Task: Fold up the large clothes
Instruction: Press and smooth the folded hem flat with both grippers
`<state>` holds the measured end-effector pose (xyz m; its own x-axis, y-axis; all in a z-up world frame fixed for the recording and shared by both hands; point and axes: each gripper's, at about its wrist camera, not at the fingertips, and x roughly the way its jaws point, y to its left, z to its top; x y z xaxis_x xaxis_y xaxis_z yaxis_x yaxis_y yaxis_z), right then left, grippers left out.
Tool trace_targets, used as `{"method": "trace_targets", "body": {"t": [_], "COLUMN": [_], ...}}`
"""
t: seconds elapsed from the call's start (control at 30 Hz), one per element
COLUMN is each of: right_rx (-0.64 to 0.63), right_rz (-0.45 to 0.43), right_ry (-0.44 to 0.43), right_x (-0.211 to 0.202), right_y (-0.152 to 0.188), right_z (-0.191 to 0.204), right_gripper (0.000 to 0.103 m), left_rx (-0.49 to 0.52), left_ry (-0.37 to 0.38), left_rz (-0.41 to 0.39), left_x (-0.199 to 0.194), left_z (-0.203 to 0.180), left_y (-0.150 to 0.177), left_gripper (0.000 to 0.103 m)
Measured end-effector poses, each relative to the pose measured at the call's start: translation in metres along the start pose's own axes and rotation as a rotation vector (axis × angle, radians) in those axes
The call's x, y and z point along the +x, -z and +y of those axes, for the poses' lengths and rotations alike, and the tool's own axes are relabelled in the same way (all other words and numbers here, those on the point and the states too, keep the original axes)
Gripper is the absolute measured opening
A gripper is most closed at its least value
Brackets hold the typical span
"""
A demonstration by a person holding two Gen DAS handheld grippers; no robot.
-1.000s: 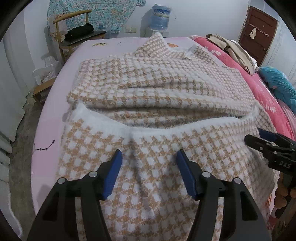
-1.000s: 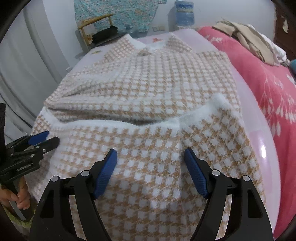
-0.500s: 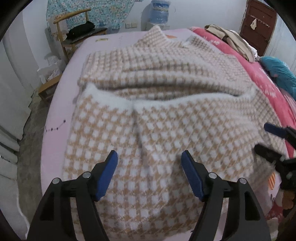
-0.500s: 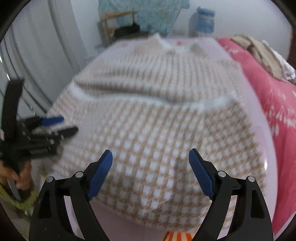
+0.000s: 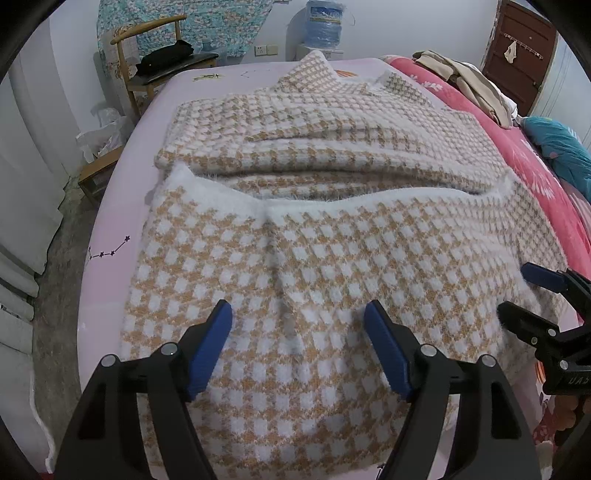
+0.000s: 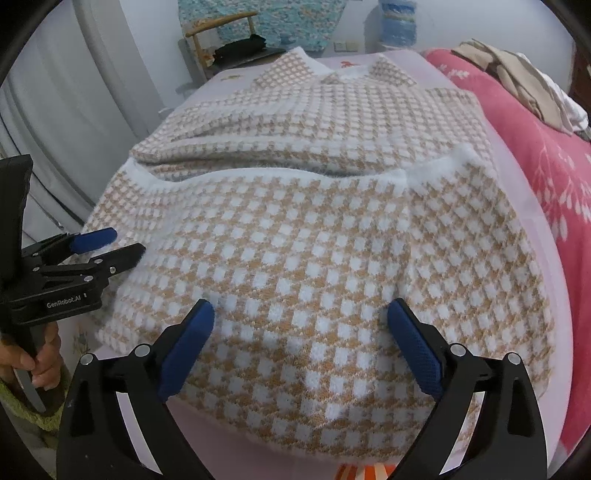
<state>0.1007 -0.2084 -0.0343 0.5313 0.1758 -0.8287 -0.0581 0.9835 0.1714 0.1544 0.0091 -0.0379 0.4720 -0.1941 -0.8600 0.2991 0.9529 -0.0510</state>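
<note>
A large tan-and-white houndstooth sweater (image 5: 332,236) lies on the pink bed, its lower part folded up over the body, the white hem across the middle; it also shows in the right wrist view (image 6: 314,229). My left gripper (image 5: 297,332) is open and empty, above the near folded edge at its left side. My right gripper (image 6: 301,332) is open and empty, above the near folded edge at its right side. Each gripper shows in the other's view: the right one (image 5: 517,295) and the left one (image 6: 122,245), both open.
The pink bed sheet (image 5: 110,229) shows at the left. A red blanket (image 6: 546,166) with piled clothes (image 5: 465,81) lies on the right. A wooden chair (image 5: 155,62) and a water bottle (image 5: 325,22) stand at the far wall. Floor lies left of the bed.
Both grippers pulled back toward the near edge of the bed, then eased slightly forward. They stay open and empty. The sweater's fold lies unchanged.
</note>
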Motion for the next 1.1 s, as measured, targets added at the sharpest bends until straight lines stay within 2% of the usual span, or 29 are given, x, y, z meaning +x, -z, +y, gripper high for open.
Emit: {"method": "trace_targets", "body": {"t": [1.1], "right_rx": [-0.005], "right_rz": [0.002], "right_ry": [-0.002], "right_x": [-0.0003], "right_y": [0.0001], "right_z": [-0.0015], "right_gripper": [0.093], "left_rx": [0.0], "left_ry": [-0.014], "left_rz": [0.018], "left_x": [0.0033], "left_z": [-0.0027], "left_y": [-0.0027], "left_gripper": [0.076]}}
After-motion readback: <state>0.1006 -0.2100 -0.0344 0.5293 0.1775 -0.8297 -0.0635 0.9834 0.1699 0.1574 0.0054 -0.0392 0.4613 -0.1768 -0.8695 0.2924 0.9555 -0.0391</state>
